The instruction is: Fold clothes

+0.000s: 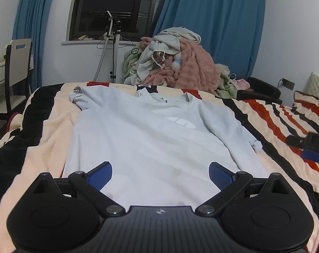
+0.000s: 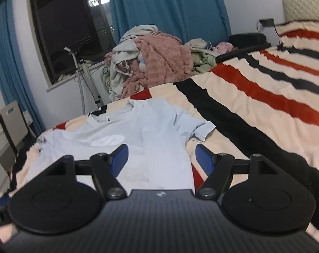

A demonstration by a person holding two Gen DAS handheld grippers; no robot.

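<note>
A pale blue T-shirt (image 1: 142,135) lies spread flat, front up, on the striped blanket (image 1: 271,122), collar away from me. My left gripper (image 1: 160,174) is open and empty, hovering over the shirt's hem near its middle. My right gripper (image 2: 162,158) is open and empty above the shirt's (image 2: 121,135) right side near the hem, its right finger over the blanket (image 2: 254,105). The right gripper also shows at the right edge of the left wrist view (image 1: 311,147). The shirt's right sleeve (image 2: 198,129) lies out to the side.
A heap of clothes and a pink fluffy blanket (image 1: 180,63) sits at the bed's far edge. A chair (image 1: 18,63) and desk stand at left. A stand with a hose (image 1: 113,48) is under the dark window. Blue curtains hang behind.
</note>
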